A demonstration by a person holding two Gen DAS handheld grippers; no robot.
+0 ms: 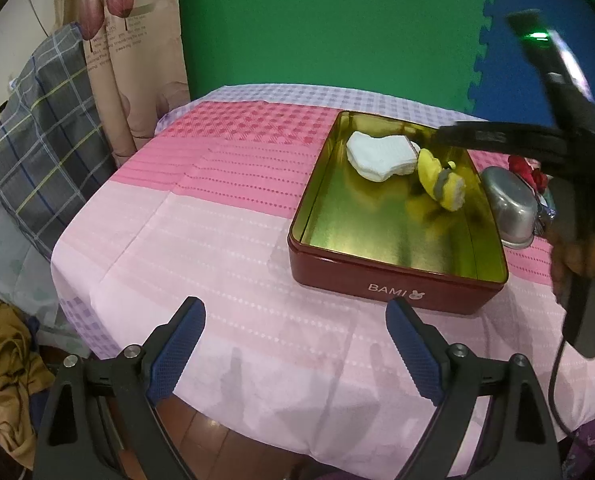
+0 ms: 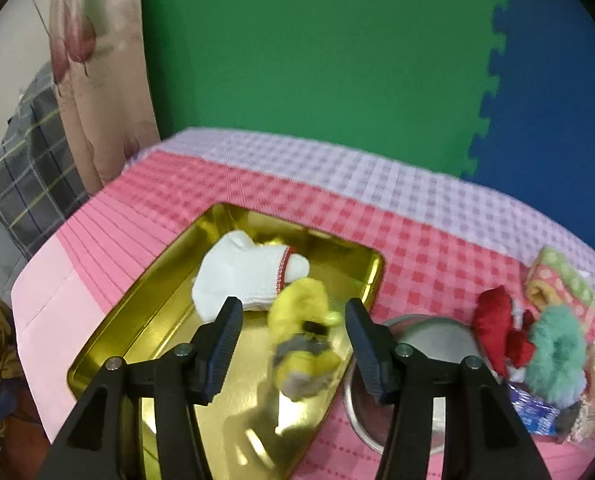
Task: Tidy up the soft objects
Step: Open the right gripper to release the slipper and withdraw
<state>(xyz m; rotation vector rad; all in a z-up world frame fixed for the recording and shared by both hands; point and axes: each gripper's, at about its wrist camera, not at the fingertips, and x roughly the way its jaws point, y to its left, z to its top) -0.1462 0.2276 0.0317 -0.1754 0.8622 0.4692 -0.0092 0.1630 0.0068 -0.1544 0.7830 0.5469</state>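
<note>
So, tin point(image 2: 361, 258): collecting the soft stuff, white glove point(image 2: 241, 272) already inside
right claw point(image 2: 293, 316): released, yellow toy point(image 2: 303, 336) between but untouched
left claw point(image 1: 295, 312): released, empty, waiting

Table w/ pink checked cloth point(image 1: 217, 216). On it: red tin w/ gold inside point(image 1: 393, 280), steel bowl point(image 1: 509, 204) just beside tin's right wall, then pile of soft bits near bowl – red plush point(image 2: 493, 328), teal scrunchie point(image 2: 557, 356), folded patterned cloth point(image 2: 557, 284)
</note>
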